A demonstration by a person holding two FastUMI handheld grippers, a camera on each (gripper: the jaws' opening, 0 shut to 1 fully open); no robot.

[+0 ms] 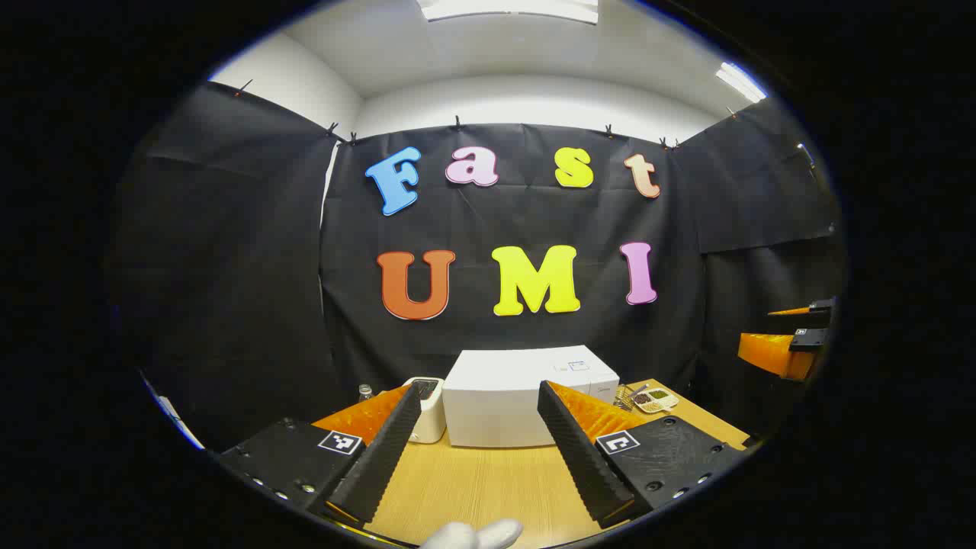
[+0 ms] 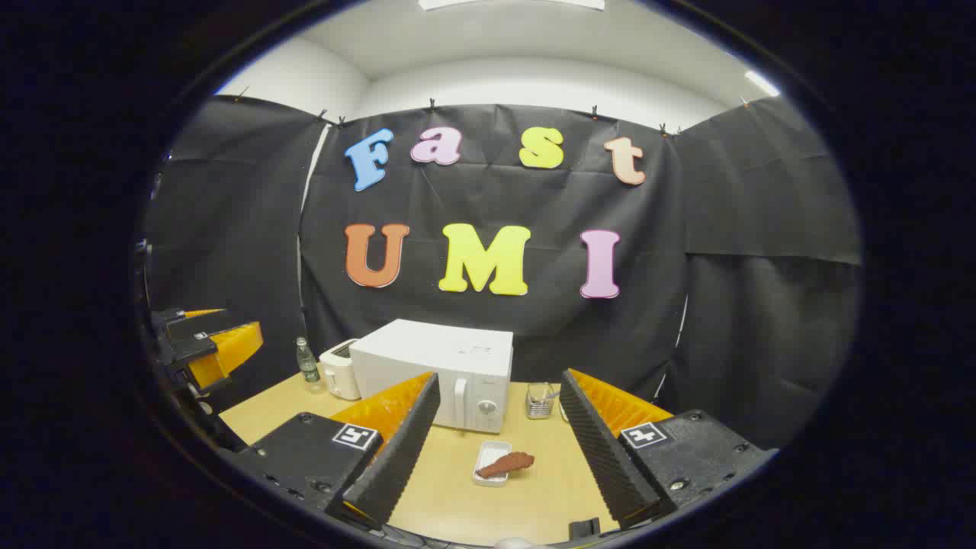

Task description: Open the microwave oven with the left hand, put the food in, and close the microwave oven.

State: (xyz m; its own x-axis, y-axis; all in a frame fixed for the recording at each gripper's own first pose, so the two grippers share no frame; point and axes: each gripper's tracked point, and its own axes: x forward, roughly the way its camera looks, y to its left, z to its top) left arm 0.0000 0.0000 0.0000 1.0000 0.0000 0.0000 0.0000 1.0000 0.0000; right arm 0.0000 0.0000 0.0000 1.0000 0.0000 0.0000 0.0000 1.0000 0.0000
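Observation:
The white microwave [image 2: 438,366] stands shut at the back of the wooden table [image 2: 450,496], its handle [image 2: 460,398] and dial facing the right gripper view. In front of it a brown piece of food [image 2: 507,461] lies on a small white tray [image 2: 488,469]. My right gripper [image 2: 501,377] is open and empty, held short of the tray. My left gripper [image 1: 479,389] is open too, some way from the microwave [image 1: 526,400]. Each gripper shows at the edge of the other's view: the left gripper [image 2: 206,343] and the right gripper [image 1: 785,347].
A white toaster [image 2: 339,370] and a small bottle [image 2: 307,362] stand left of the microwave. A wire holder [image 2: 540,400] sits to its right, and a divided dish [image 1: 656,398] with bits of food lies beyond it. A gloved fingertip [image 1: 473,534] shows at the bottom.

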